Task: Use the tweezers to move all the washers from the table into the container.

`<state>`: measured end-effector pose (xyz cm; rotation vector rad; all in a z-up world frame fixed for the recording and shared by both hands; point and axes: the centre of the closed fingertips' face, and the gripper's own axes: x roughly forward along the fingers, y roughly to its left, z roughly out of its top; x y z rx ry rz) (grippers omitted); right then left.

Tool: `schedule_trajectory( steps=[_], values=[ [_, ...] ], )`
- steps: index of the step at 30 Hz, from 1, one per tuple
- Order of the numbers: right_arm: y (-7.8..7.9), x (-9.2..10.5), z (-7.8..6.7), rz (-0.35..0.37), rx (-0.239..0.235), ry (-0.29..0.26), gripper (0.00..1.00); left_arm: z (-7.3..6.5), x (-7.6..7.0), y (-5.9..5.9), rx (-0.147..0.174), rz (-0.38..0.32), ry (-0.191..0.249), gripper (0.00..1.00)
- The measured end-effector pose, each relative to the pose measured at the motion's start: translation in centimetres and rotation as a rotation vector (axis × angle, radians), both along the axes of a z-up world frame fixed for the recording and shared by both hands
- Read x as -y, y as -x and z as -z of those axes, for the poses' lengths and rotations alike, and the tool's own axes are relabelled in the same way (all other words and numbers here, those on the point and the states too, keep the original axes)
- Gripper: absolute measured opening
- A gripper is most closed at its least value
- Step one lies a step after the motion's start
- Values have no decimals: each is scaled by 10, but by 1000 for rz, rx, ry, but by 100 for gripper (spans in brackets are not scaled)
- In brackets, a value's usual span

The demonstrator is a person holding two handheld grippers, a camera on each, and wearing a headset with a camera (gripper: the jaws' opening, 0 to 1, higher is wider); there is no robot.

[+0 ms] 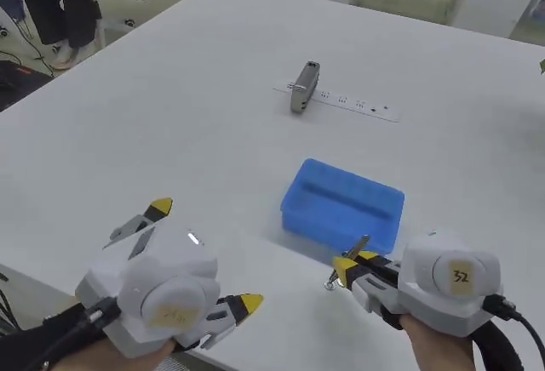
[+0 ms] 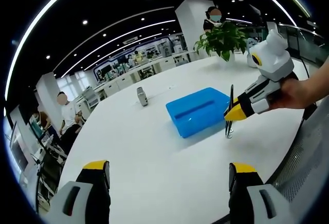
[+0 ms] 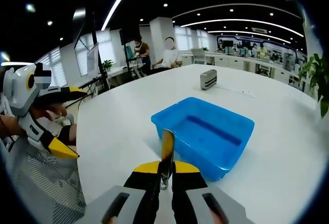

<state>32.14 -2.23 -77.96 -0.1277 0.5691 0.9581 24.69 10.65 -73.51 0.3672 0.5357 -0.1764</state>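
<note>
A white counter [image 1: 170,116] holds a shallow blue plastic container [image 1: 341,222] near the person. The right tool [image 1: 347,267] is closed tight on a pair of tweezers [image 1: 359,244], clamping them mid-length. The tweezers are slim, silvery metal, held nearly upright with their tips down at the counter just beside the container's near wall. This looks like a working grip, ready to pinch small parts. The left tool [image 1: 203,257] hovers wide apart and empty at the near left, seemingly kept out of the way. Well beyond the container, a small metal block [image 1: 304,87] stands beside a row of dark specks [image 1: 353,103]. These may be what the task wants moved, but they are too small to tell.
</note>
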Motion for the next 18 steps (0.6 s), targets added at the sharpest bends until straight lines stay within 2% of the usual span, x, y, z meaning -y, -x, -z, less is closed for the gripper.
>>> schedule_trajectory(
  steps=[4, 6, 11, 13, 15, 18],
  values=[
    [-1, 1, 0, 9, -23, -4, 3, 1, 1, 0, -3, 6, 0, 99],
    [-1, 0, -5, 8, -23, -16, 3, 1, 2, 1, -5, 9, -1, 99],
    [-3, -3, -23, 12, -23, -65, 3, 3, 2, 1, -13, 13, -7, 99],
    [-7, -5, -36, 18, -16, -99, 3, 4, 2, 1, -18, 14, -13, 99],
    [-13, -7, -47, 24, 3, -119, 3, 6, 2, 2, -25, 14, -19, 99],
    [-25, -8, -63, 40, 30, -152, 3, 5, 4, 2, -19, 23, -12, 99]
  ],
)
